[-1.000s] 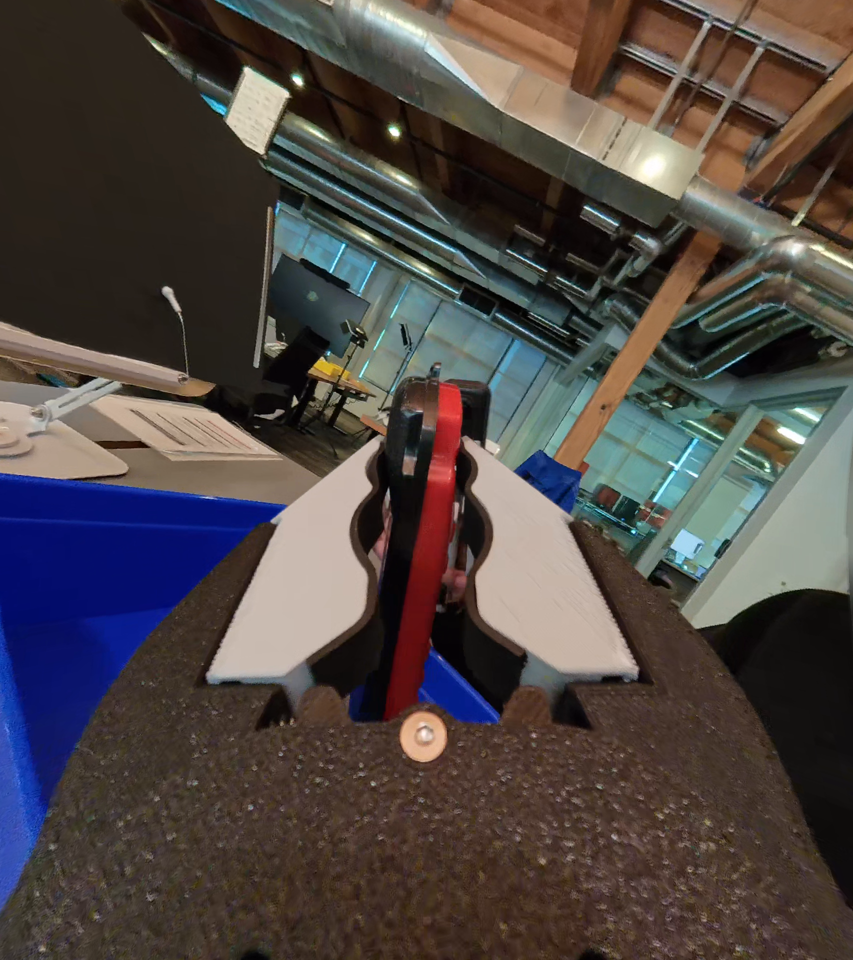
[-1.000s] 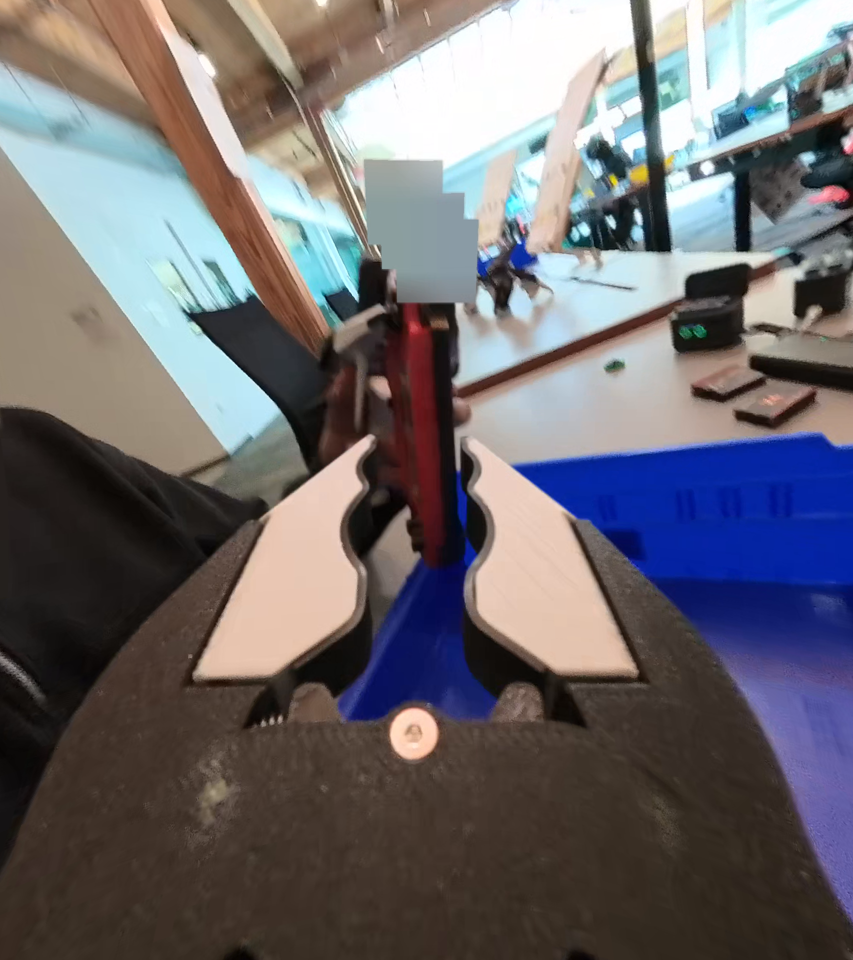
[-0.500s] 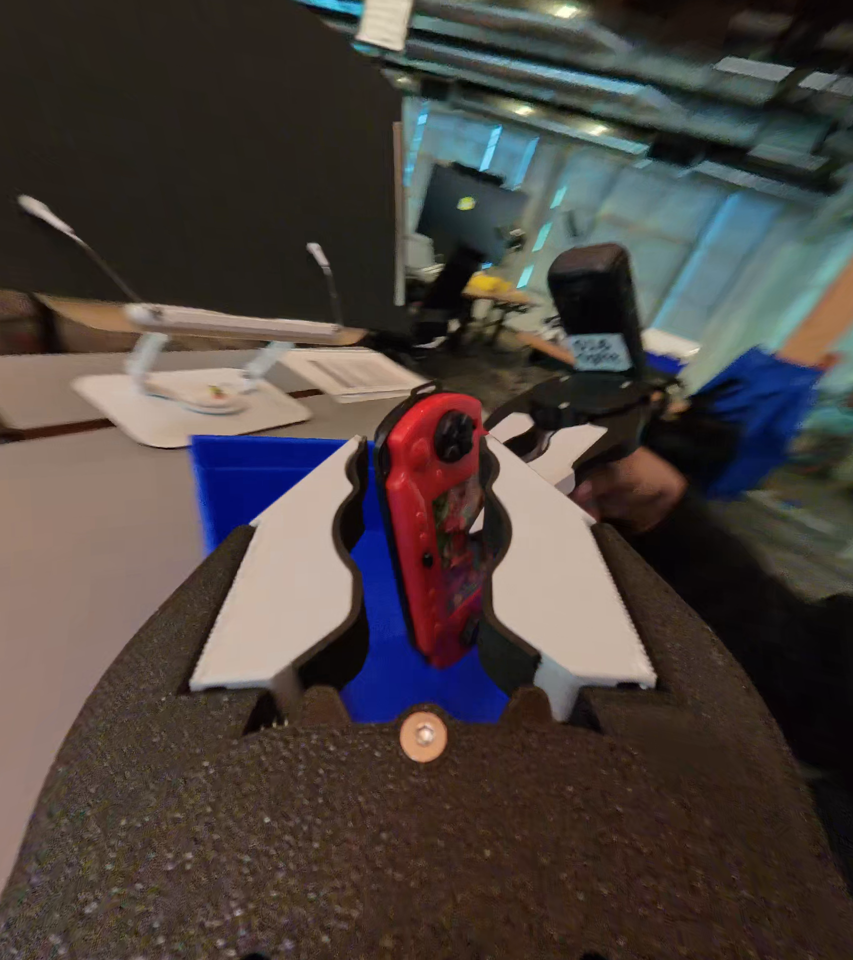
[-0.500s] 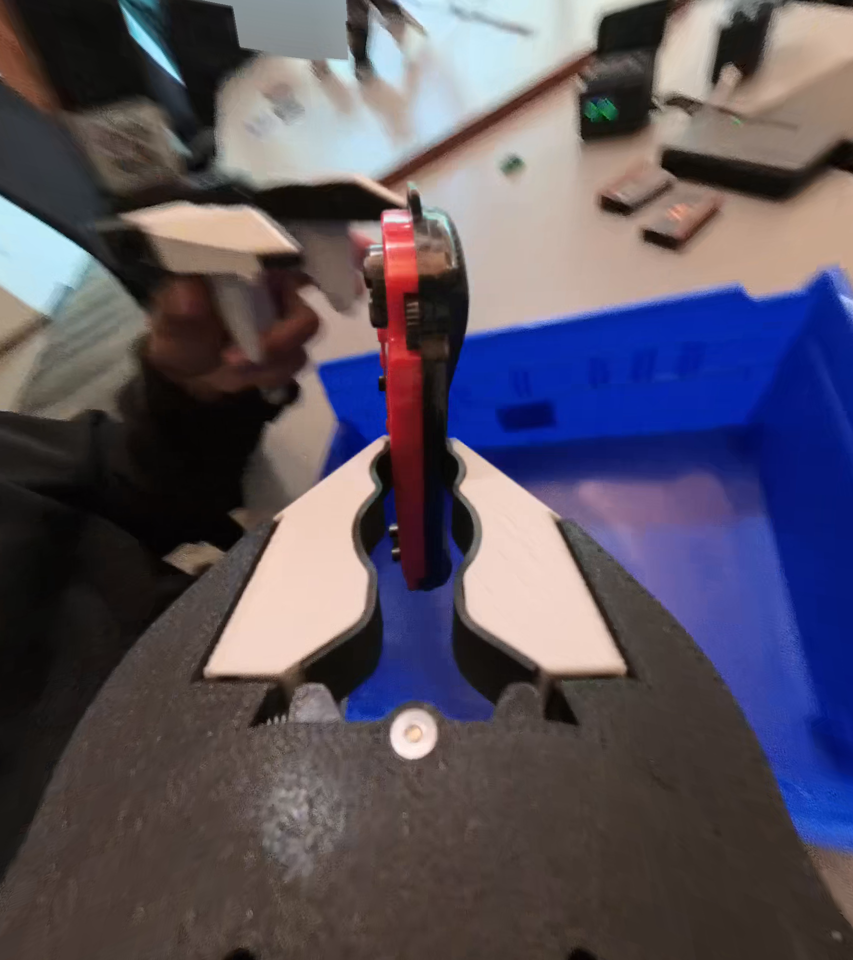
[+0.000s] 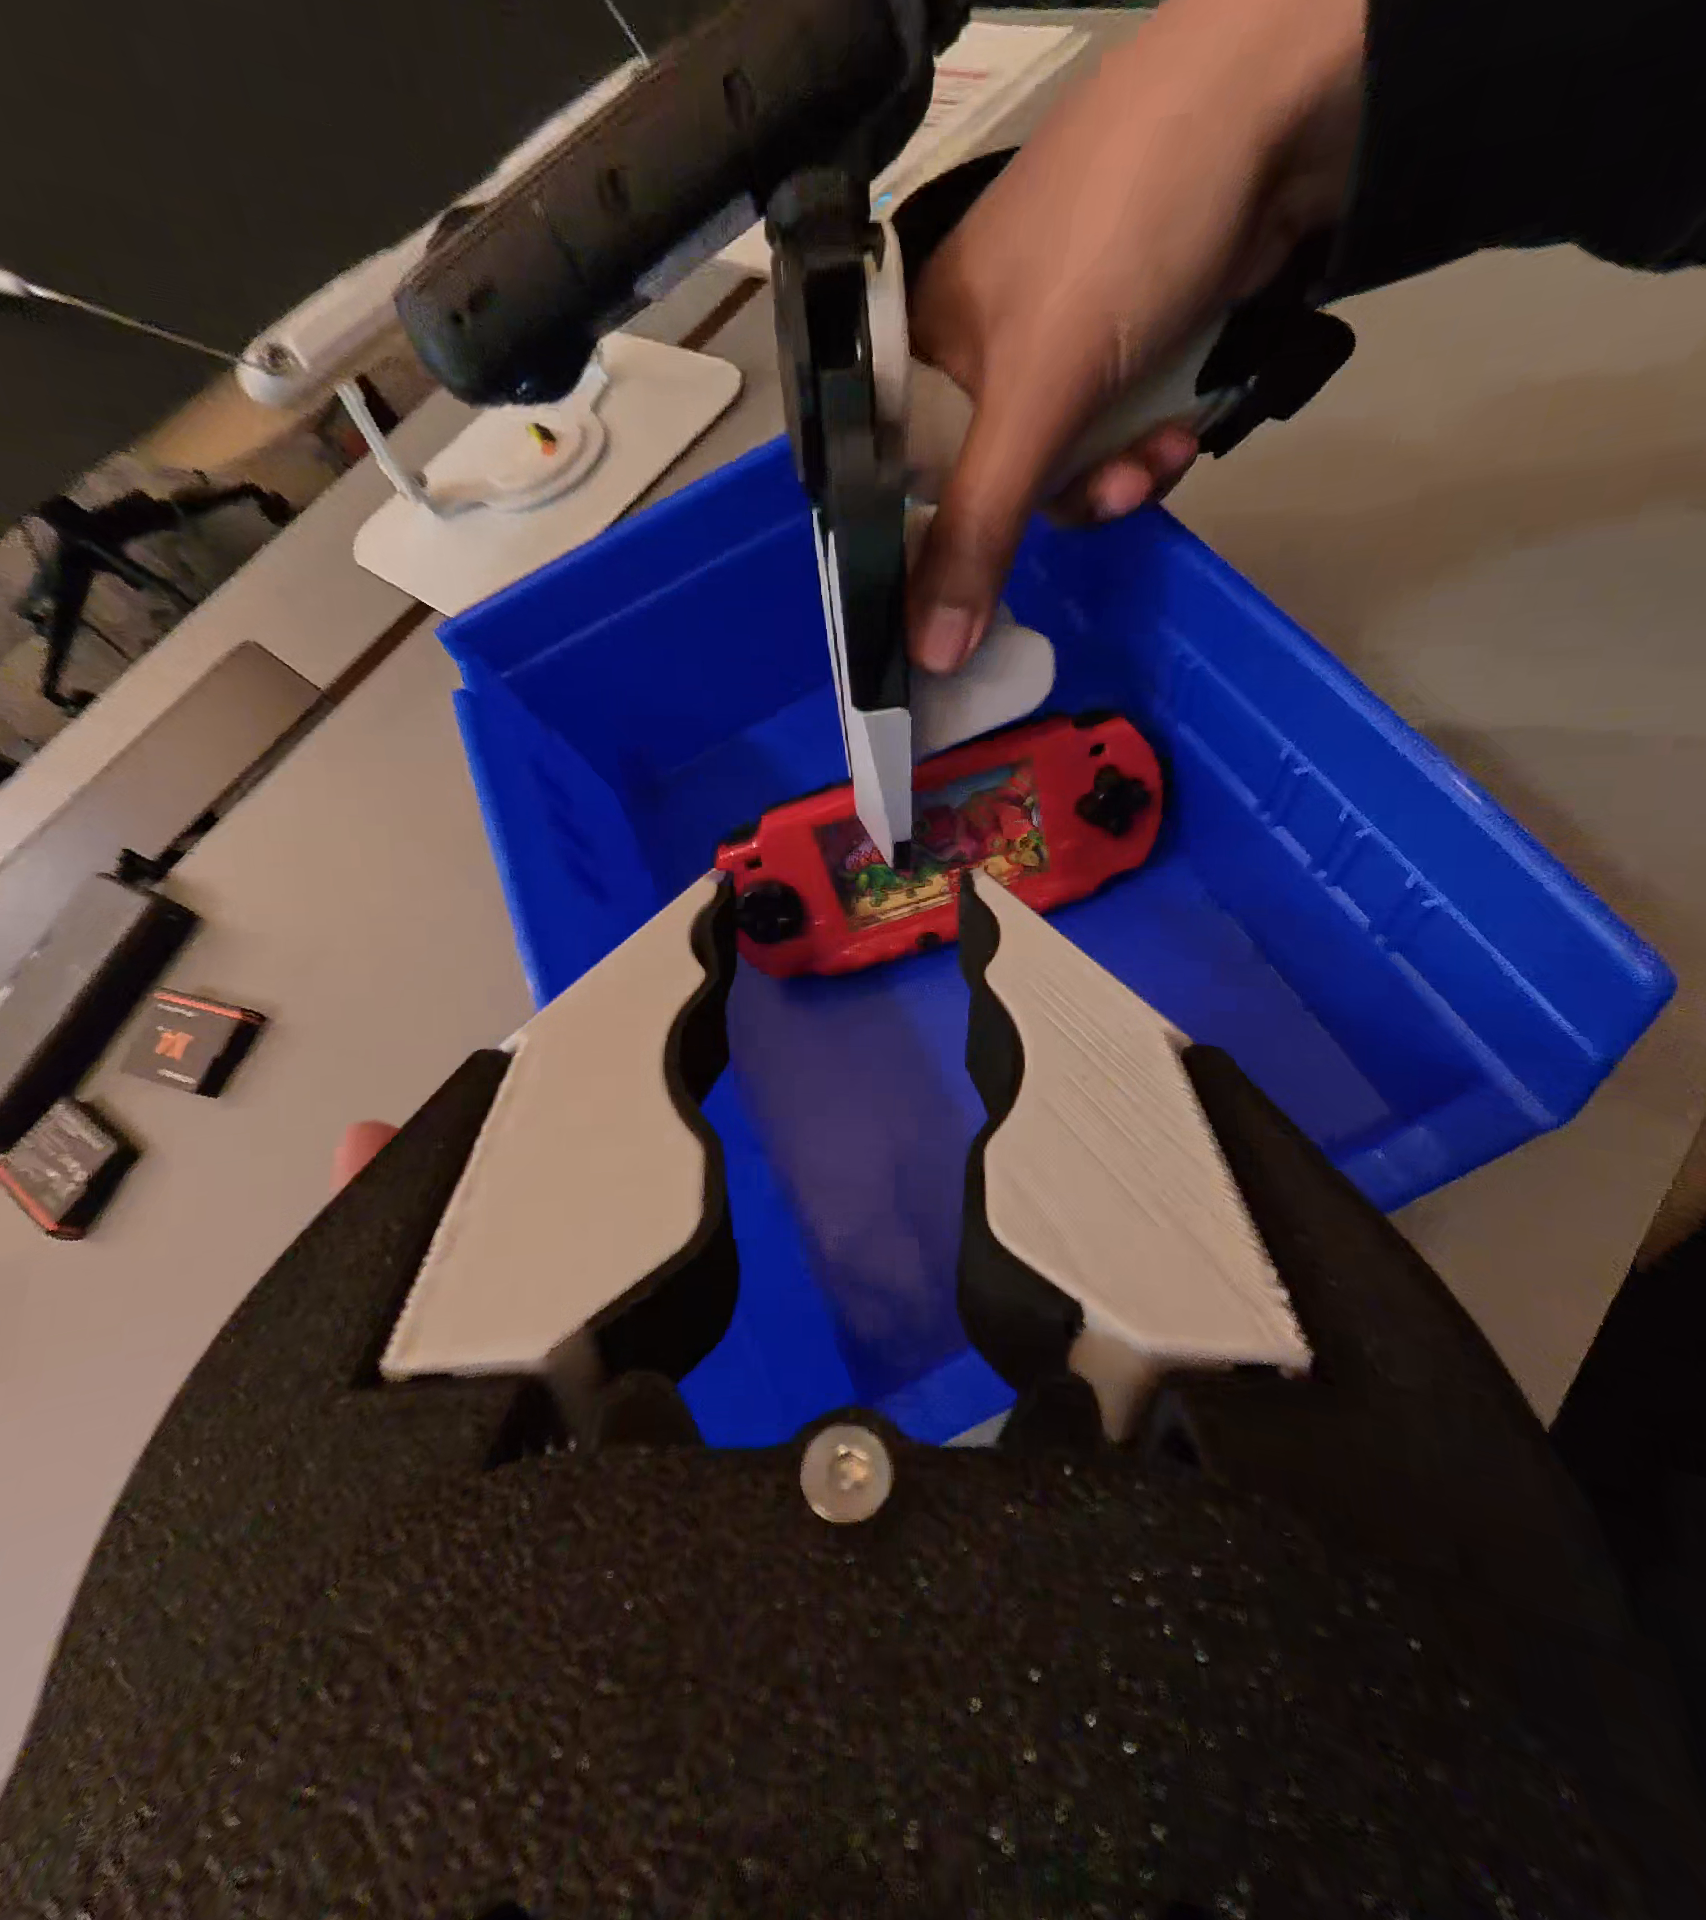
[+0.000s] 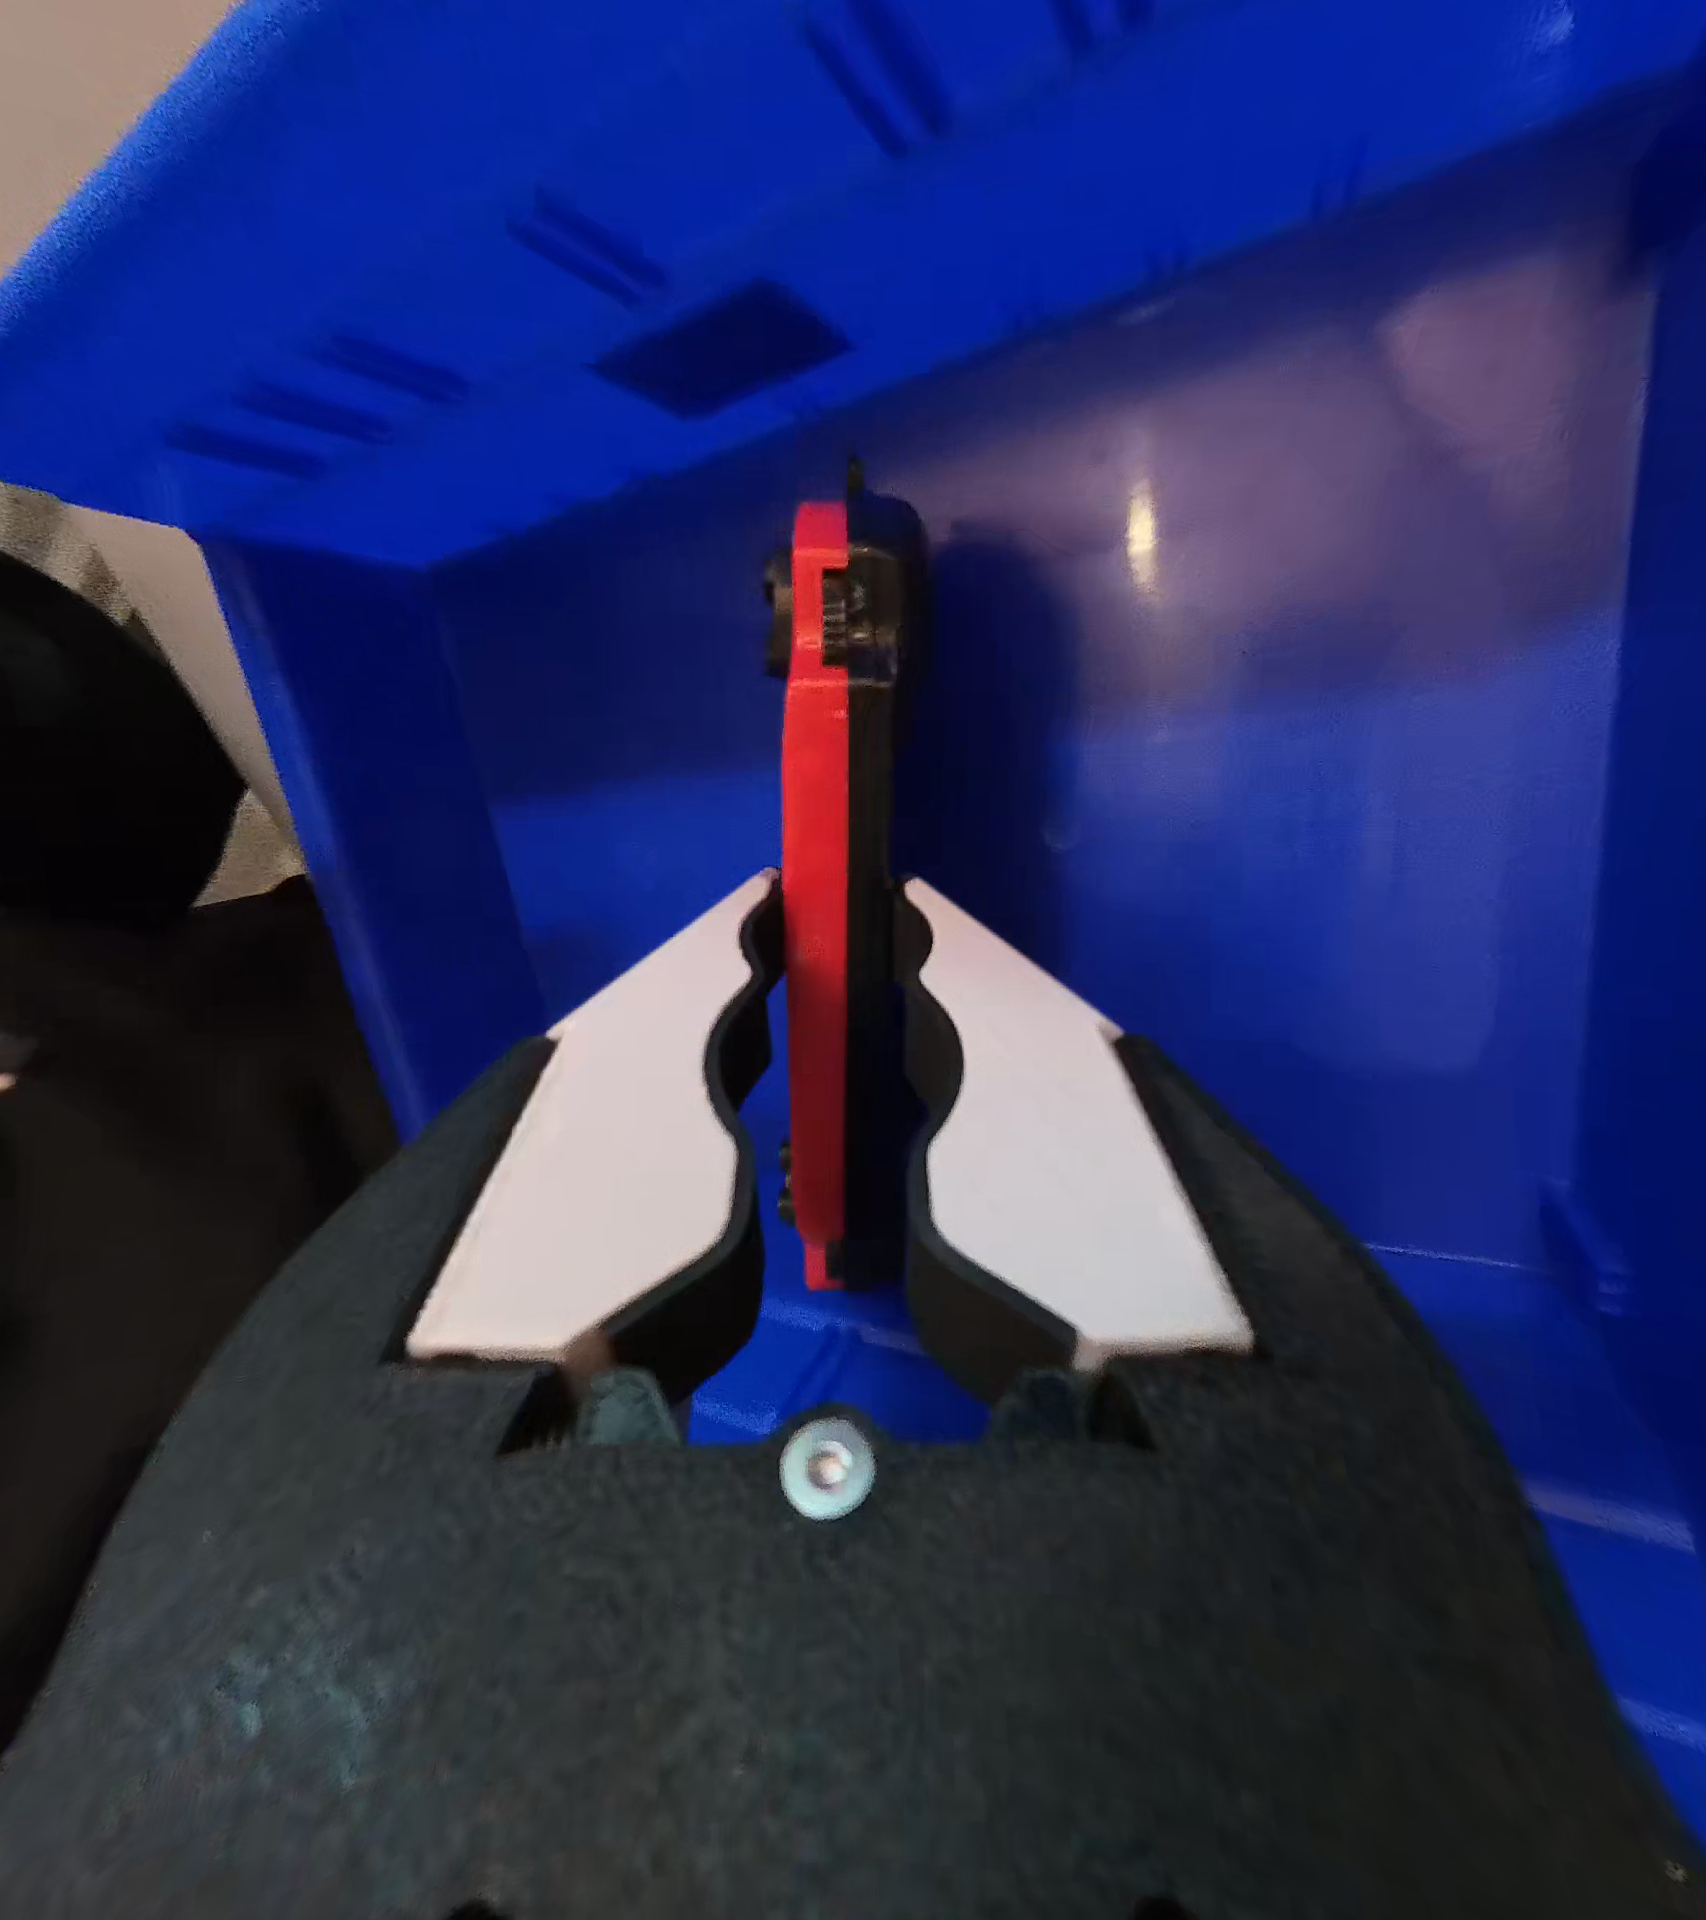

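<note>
On the grey table (image 5: 329, 1122), my right gripper (image 6: 836, 883), jaws pinching the red handheld game console (image 5: 942, 842), holds it inside the blue bin (image 5: 1348, 831), unreleased; my left gripper (image 5: 844, 894) hovers spread, empty.

I count one blue bin (image 5: 1348, 831) and one red handheld game console (image 5: 942, 842) inside it. I count two grippers: my left gripper (image 5: 841, 894) and my right gripper (image 6: 836, 883). One hand (image 5: 1088, 312) is visible. On the table (image 5: 361, 935) I count two small black packs (image 5: 194, 1039), one grey laptop (image 5: 101, 821), one white stand (image 5: 558, 468) and one paper sheet (image 5: 994, 73).
</note>
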`<state>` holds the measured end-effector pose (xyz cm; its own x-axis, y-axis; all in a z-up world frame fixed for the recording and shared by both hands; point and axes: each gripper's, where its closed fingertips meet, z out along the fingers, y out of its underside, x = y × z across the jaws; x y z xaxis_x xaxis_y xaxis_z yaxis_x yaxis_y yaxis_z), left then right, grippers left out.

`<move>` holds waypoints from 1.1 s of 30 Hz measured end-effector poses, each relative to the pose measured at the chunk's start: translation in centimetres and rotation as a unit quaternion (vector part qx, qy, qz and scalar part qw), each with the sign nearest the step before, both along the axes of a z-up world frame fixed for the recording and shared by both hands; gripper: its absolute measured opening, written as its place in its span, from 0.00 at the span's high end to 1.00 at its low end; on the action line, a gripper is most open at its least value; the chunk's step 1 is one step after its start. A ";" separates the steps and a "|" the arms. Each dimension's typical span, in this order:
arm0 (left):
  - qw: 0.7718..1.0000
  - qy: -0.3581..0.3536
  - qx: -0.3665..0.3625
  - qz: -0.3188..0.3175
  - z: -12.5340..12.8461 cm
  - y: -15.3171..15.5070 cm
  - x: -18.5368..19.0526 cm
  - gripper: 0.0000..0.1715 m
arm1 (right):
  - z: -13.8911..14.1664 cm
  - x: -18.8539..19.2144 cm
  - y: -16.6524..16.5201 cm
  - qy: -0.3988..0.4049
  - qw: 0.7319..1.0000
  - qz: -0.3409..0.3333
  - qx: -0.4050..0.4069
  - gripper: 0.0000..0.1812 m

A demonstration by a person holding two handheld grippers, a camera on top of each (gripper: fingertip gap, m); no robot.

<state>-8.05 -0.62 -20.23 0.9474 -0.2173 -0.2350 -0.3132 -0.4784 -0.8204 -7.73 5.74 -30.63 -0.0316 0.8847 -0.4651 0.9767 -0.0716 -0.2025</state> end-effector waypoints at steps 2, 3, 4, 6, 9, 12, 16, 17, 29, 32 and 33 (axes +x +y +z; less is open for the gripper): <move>1.000 0.013 0.003 -0.002 0.2 -0.4 0.0 0.75 | 0.0 -0.3 0.7 0.011 0.999 0.001 0.050 0.89; 1.000 0.012 0.002 -0.002 0.2 -0.6 0.0 0.75 | 0.1 -0.4 0.9 0.018 0.997 0.000 0.073 0.88; 1.000 0.009 0.004 -0.001 0.4 -0.7 -0.2 0.75 | 0.3 -0.5 1.3 0.026 0.995 -0.001 0.100 0.88; 1.000 -0.004 0.009 -0.001 0.7 -0.8 -0.6 0.75 | 1.4 -0.7 2.3 0.058 0.983 0.001 0.176 0.83; 0.999 -0.028 0.020 0.008 1.2 -1.0 -1.9 0.75 | 4.4 -1.1 3.0 0.137 0.949 0.014 0.285 0.73; 0.998 -0.060 0.029 0.017 1.5 -0.9 -3.1 0.75 | 7.4 -1.1 2.4 0.195 0.918 0.018 0.344 0.67; 0.996 -0.083 0.039 0.017 1.7 -0.4 -3.5 0.75 | 9.9 -0.9 1.3 0.251 0.886 0.020 0.390 0.66; 0.996 -0.083 0.040 0.017 1.6 -0.2 -3.4 0.75 | 10.4 -0.9 1.3 0.264 0.871 0.019 0.414 0.66; 0.999 -0.049 0.001 -0.004 -0.7 0.9 -1.4 0.75 | 13.0 1.4 -5.1 0.373 0.783 0.010 0.498 0.67; 0.999 -0.040 -0.002 -0.007 -1.2 1.5 -1.0 0.75 | 12.0 1.7 -4.2 0.365 0.795 0.000 0.484 0.67; 0.999 -0.036 -0.005 -0.008 -1.4 1.6 -0.8 0.75 | 11.8 1.7 -3.6 0.363 0.797 -0.007 0.482 0.67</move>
<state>-8.89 0.97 -21.61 0.9583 -0.2339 -0.1642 -0.2609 -0.4817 -0.8366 -6.05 2.10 -18.81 0.0305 0.8221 0.5685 0.5771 0.4499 -0.6816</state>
